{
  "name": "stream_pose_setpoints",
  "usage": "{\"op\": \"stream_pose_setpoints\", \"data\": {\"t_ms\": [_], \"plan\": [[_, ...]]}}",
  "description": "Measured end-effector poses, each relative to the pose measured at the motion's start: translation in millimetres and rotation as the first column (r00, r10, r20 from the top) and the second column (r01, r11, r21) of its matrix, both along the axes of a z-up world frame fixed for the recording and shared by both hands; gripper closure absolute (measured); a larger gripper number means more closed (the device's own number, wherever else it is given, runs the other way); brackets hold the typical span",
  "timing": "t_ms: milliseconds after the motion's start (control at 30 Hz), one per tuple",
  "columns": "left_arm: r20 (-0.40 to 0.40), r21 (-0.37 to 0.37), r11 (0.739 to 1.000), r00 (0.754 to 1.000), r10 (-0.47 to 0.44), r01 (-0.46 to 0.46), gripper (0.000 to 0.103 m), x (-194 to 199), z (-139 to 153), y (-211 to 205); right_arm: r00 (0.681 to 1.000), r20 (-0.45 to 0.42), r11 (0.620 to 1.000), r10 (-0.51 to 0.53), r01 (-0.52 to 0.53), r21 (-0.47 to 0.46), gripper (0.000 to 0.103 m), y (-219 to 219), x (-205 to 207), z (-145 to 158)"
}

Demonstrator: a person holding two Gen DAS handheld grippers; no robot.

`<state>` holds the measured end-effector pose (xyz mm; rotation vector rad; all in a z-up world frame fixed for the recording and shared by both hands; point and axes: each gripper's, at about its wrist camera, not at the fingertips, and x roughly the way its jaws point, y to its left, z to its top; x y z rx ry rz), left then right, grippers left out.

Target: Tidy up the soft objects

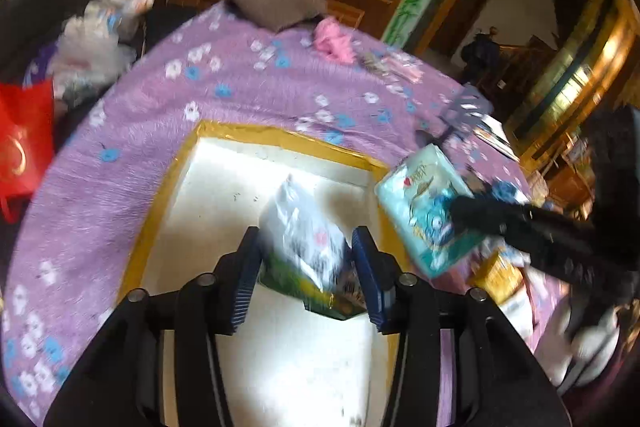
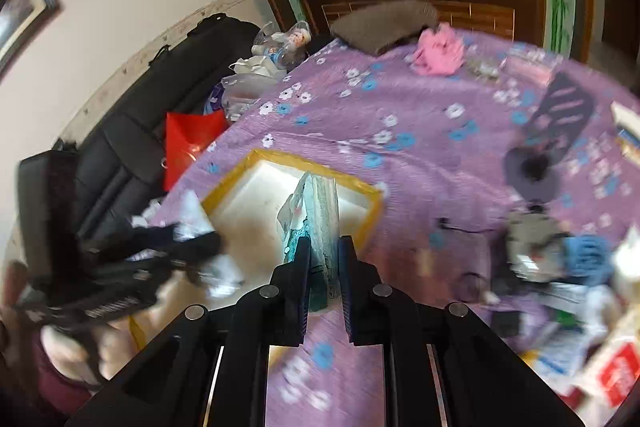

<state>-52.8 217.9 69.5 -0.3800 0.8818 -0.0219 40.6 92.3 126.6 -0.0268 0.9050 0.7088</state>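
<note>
Holding a white bag [image 1: 304, 231] in my left gripper [image 1: 306, 267] over the box [image 1: 280, 141], my right gripper [image 2: 325, 267] pinches a tissue pack [image 2: 316, 227] beside it.

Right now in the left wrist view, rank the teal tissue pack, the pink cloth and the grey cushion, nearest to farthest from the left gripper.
1. Teal plastic tissue pack: right of the left gripper.
2. Crumpled pink cloth: far side of the bedspread.
3. Flat grey cushion: farthest, by the headboard.

left tool [image 1: 306, 269]: black linkage arms, silver pivot pins, 2 ribbed blue finger pads [image 1: 366, 269].
</note>
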Motion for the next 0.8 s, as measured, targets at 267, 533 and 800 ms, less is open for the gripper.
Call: {"op": "stream_pose_setpoints", "data": {"t_ms": [267,533,800], "plan": [[-0.031,-0.16,0.986,0.998,0.05,-0.054,0.057,28,-25,31,0.996,-0.025,0.996,-0.088,0.088,0.002,0.038,22,31,-28],[0.01,-0.149,0.986,0.997,0.083,-0.08,0.057,-6,1,22,0.982,0.143,0.993,-0.122,0.121,0.013,0.032,-11,-20,2],[0.092,-0.115,0.993,0.996,0.015,-0.004,0.047,-33,35,-32,0.808,0.515,0.95,-0.284,0.311,0.036,0.007,-92,-131,37]]}}
